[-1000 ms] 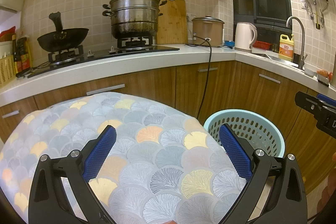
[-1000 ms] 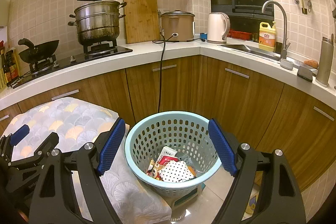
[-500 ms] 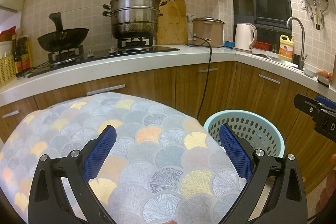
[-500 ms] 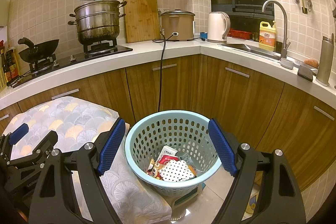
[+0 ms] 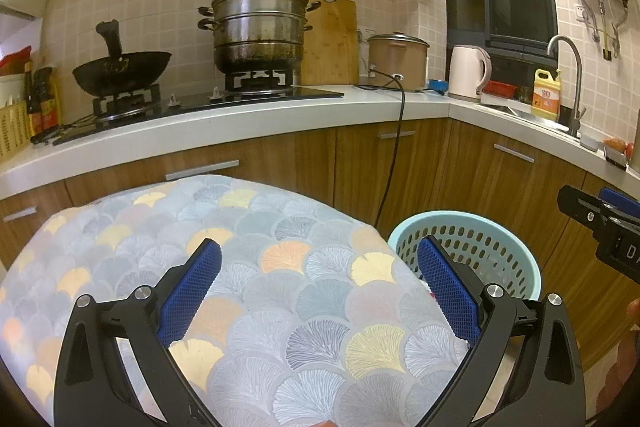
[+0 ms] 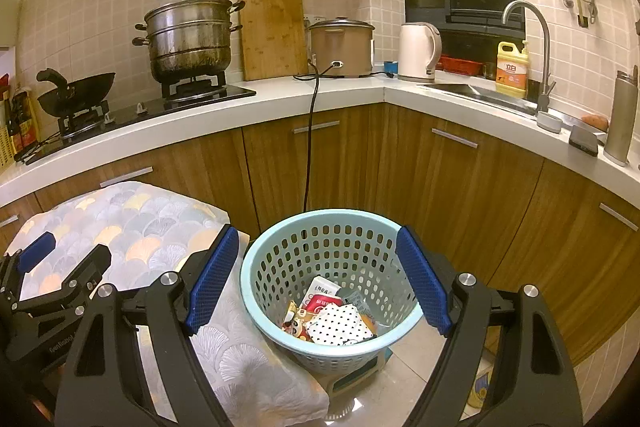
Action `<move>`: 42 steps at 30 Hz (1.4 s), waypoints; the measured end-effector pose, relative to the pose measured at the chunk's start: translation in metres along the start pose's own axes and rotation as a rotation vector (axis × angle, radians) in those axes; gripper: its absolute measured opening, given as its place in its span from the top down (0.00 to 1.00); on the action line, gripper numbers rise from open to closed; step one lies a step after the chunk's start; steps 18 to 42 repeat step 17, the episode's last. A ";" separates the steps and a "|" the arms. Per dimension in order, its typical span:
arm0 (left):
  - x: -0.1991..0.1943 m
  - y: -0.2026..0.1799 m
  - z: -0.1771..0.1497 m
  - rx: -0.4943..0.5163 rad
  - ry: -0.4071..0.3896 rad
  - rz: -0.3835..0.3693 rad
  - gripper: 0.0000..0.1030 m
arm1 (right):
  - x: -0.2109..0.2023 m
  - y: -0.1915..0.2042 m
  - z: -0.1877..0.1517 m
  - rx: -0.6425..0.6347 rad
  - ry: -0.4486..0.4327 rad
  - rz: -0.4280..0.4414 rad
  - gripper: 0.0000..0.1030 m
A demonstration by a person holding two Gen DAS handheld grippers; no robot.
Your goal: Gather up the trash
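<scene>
Both of my grippers have their blue fingers spread wide, and nothing is held in either one. My right gripper point(image 6: 318, 275) hangs over the light blue basket point(image 6: 256, 279), which sits on the shiny floor in front of the brown cupboard doors point(image 6: 460, 183). Down in the basket I can see the trash point(image 6: 332, 315): a white piece with black dots on top, a red and white packet, and some small colourful wrappers under them. My left gripper point(image 5: 318, 287) hangs over a table with a cloth point(image 5: 280, 291) that has fan shapes in grey, yellow and orange. I see only cloth between its blue pads point(image 5: 188, 295). The basket stands just beside the cloth, at its right edge, and the cloth hangs down next to it. From my left side I can see the tip of my right gripper near the basket. Behind it all is a white counter point(image 6: 352, 95) with a big steel pot point(image 6: 190, 39), a black wok point(image 6: 76, 95), a wooden board point(image 6: 272, 35), a brown cooker point(image 6: 342, 47) with a black cord hanging down, a white kettle point(image 6: 418, 51), a yellow bottle point(image 6: 512, 69) and a tap point(image 6: 532, 43).
</scene>
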State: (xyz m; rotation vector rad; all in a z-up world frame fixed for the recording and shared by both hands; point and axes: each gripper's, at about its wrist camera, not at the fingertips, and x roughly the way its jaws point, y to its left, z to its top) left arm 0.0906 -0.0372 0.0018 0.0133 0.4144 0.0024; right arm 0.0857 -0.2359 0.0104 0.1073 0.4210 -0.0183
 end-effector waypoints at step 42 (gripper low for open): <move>-0.004 -0.004 0.000 -0.044 0.011 -0.007 0.07 | 0.002 0.001 -0.001 -0.002 0.002 0.003 0.25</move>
